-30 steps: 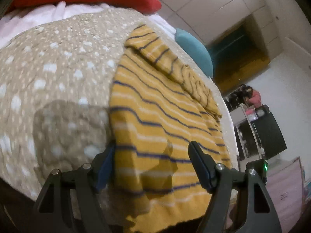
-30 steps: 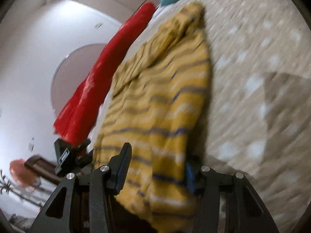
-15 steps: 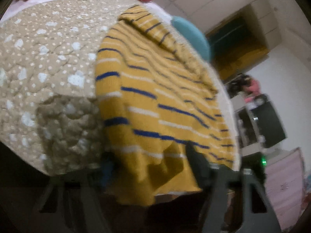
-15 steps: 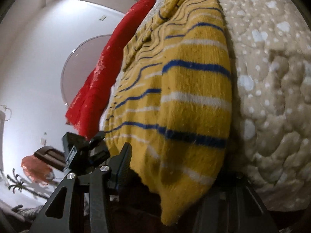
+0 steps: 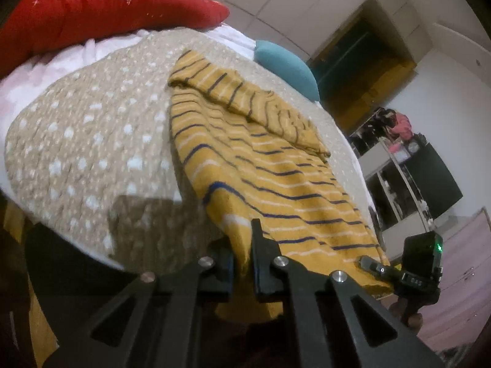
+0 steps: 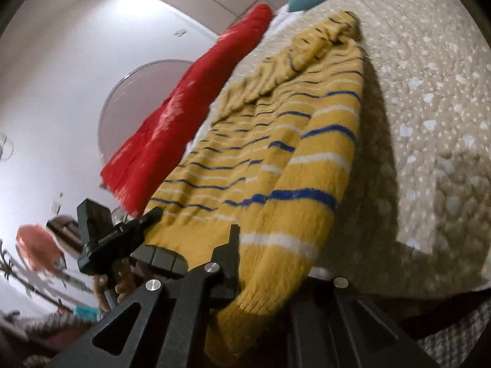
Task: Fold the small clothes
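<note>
Both grippers have just been closing and now pinch the sweater's hem, which has lifted off the quilt; from the left wrist, the left gripper clamps the yellow striped sweater lying across the spotted quilt; from the right wrist, the right gripper clamps the sweater's other hem corner beside that quilt.
</note>
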Action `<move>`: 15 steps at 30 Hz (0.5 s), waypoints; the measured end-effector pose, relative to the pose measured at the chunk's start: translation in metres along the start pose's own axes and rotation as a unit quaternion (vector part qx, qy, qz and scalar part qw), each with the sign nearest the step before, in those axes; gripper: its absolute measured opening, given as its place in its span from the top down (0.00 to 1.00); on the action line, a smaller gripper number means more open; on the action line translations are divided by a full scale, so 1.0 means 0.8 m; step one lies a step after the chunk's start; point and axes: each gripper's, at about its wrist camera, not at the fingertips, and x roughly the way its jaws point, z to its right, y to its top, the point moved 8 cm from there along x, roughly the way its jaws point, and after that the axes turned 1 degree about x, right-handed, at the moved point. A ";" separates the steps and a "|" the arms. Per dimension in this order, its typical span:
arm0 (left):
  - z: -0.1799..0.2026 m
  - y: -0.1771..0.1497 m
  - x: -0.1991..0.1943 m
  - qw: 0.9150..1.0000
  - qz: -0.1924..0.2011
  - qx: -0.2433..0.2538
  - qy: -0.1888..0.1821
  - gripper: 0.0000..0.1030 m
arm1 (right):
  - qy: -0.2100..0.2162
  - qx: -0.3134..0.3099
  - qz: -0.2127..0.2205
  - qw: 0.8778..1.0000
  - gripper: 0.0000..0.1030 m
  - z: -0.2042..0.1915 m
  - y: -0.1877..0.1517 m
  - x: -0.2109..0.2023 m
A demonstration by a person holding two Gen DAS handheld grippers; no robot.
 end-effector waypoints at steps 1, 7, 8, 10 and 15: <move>-0.005 -0.008 0.002 1.000 -0.006 -0.002 0.003 0.92 | 0.005 0.001 -0.005 1.000 0.93 -0.002 -0.009 0.000; -0.037 0.018 0.012 0.999 -0.005 -0.035 0.010 0.92 | -0.015 -0.008 -0.027 1.000 0.93 0.005 -0.007 0.014; -0.034 0.036 0.011 0.999 0.004 -0.032 0.006 0.92 | -0.017 -0.016 -0.023 0.999 0.93 0.003 0.004 0.013; -0.024 0.072 0.013 0.999 0.020 -0.025 -0.003 0.92 | -0.012 -0.031 -0.009 0.999 0.92 -0.003 0.034 0.004; 0.011 0.191 0.042 0.997 0.071 0.032 0.025 0.92 | -0.008 -0.062 0.044 0.997 0.92 -0.033 0.151 0.013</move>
